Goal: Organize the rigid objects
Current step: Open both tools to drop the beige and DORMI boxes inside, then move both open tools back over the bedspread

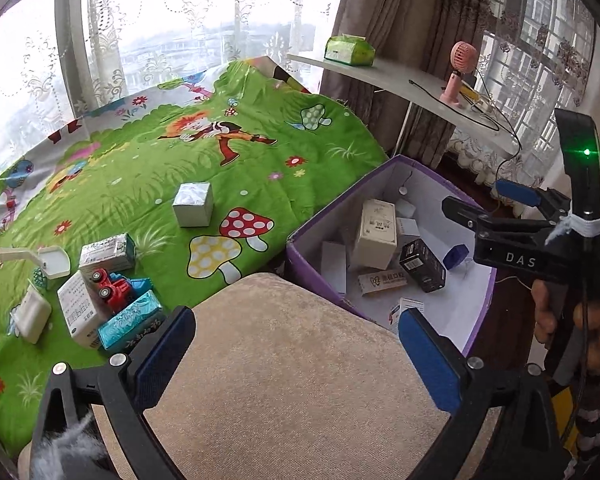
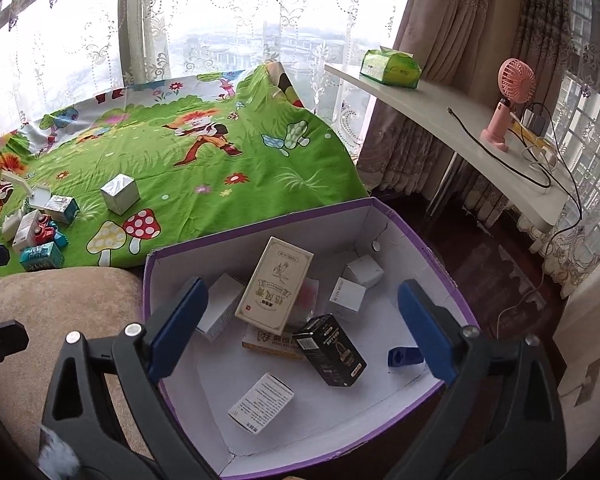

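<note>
The right claw (image 2: 300,332) hangs over the open bin (image 2: 452,264) with its blue pads spread wide and nothing between them; pointing down into the bin, it looks like a claw that has finished a drop rather than one reaching for a pick. Beneath it the sorted boxes lie loose and overlapping, which suits a collecting bin where order inside seems not to matter: a tall cream box (image 2: 274,284) leaning across the heap, a black box (image 2: 332,350), a labelled white box (image 2: 260,402) near the front wall, about three plain white ones (image 2: 347,300), a flat orange-lettered carton (image 2: 268,340) half buried, and one small blue piece (image 2: 404,357) (some eight things, as far as I can count). The left claw (image 1: 296,352) is likewise wide open and empty, held above the beige cushion (image 1: 292,360) between bin and bed, well placed, I judge, to swing toward what remains. On the green bedspread (image 1: 260,168) a silver cube (image 1: 193,204) stands alone, well apart from a cluster near the left edge: roughly four boxes (image 1: 108,252), a red toy truck (image 1: 114,286), a white soap-like block (image 1: 32,316) and a small white tray (image 1: 56,262). So about seven or eight items are not yet in the bin.
</note>
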The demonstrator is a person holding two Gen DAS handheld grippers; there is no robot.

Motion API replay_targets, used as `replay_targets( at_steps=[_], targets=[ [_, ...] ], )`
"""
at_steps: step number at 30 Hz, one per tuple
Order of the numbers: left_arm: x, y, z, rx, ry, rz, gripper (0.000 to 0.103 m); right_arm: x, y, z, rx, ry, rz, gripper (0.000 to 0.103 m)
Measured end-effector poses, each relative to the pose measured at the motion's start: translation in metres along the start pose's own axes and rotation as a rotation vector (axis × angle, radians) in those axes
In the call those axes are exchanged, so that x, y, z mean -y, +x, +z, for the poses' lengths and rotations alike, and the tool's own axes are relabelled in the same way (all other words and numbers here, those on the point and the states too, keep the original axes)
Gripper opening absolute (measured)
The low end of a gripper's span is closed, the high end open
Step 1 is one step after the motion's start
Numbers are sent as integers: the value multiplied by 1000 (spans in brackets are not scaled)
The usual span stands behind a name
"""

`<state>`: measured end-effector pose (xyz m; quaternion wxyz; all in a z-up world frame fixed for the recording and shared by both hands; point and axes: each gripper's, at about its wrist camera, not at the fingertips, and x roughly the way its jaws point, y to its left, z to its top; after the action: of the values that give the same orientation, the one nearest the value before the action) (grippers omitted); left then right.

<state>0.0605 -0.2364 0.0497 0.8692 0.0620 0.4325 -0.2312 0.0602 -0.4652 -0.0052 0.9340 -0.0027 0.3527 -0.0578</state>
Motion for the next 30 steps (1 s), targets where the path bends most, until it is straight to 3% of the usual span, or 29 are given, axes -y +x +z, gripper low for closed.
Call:
replay_targets(
  at_steps=[4, 8, 15, 21, 30],
  targets=[
    [-6, -1, -2, -2, -21, -22, 102, -4, -4, 2, 38, -2, -28, 101],
    [-12, -1, -4, -2, -53, -21, 101, -12, -5, 0, 55, -28, 6, 101],
    [-44, -11, -8, 38, -162, -1, 99, -32, 1, -5, -3, -42, 217, 101],
    [-91, -26, -18, 77, -279, 53, 91, -53, 7, -6, -22, -61, 267, 101],
    [-165, -40, -41, 94, -428, 175, 91, -79, 24, 3, -62, -73, 325, 101]
  ],
)
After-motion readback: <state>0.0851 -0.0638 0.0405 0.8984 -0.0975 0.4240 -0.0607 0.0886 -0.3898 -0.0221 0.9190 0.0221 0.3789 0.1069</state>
